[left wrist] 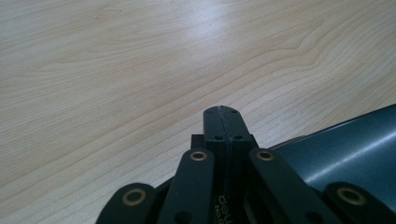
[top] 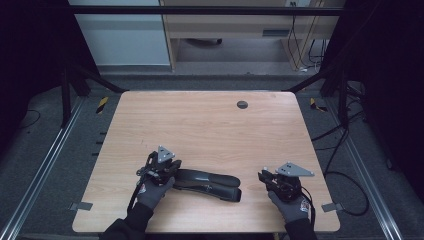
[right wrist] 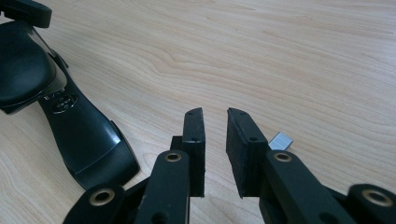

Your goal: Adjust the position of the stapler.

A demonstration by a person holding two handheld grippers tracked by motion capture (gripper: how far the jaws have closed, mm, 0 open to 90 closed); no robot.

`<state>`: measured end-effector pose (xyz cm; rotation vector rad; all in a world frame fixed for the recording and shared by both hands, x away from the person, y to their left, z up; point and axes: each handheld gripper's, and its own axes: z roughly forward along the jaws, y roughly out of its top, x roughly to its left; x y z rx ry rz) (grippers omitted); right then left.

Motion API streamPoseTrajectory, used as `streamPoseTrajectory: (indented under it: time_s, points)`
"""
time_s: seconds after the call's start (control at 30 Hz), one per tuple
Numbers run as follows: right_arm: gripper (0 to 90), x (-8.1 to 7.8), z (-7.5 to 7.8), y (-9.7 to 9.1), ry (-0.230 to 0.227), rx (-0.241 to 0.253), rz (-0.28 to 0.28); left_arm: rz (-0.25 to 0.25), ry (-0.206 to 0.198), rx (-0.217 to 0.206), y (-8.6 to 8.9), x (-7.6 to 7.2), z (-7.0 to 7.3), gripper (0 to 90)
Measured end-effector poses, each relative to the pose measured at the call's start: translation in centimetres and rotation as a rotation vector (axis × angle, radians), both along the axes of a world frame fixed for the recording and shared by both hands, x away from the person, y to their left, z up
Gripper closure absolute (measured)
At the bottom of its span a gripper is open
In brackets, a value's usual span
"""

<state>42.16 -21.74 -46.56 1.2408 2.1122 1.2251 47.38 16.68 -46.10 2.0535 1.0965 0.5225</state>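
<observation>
A: Stapler (top: 207,183), one, black and large, lying flat on the wooden table (top: 210,125) near the person's edge. Beyond that I count two grippers, two gloved hands, and one dark round grommet (top: 242,104) set in the table top at the far side.

B: Anything small near the right gripper (right wrist: 215,135)?

A: One little strip of silver staples (right wrist: 280,140), seen in the right gripper view, lying on the wood just beside that gripper's right-hand jaw and partly hidden behind it.

B: How do the jaws stand?

A: The left gripper (left wrist: 221,122) has its jaws clenched flat against each other, with nothing between them. The right gripper's jaws are released, a narrow gap between the pads with bare table showing through it.

B: Where does the stapler lie relative to them?

A: In the high view its rear end sits under the left gripper (top: 159,170); in the left gripper view its dark body (left wrist: 345,154) comes in at the lower right, just beside the closed jaws and not between them. From the right gripper (top: 280,181) the stapler is apart, off to the left; in that gripper's view its front end (right wrist: 88,144) lies to the left of the jaws, not touching them.
</observation>
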Motion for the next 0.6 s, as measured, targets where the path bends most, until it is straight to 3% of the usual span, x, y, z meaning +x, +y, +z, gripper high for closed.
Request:
streamPoseTrajectory:
  time_s: [0.43,0.6]
  points:
    - [77.7,-0.18,-0.27,0.68,0.019,-0.009,0.036,-0.011,-0.009,0.006,0.2,-0.65,0.53,90.0]
    - [77.7,-0.2,-0.3,0.79,0.021,-0.008,0.041,-0.008,-0.008,0.038,-0.4,-0.18,0.12,90.0]
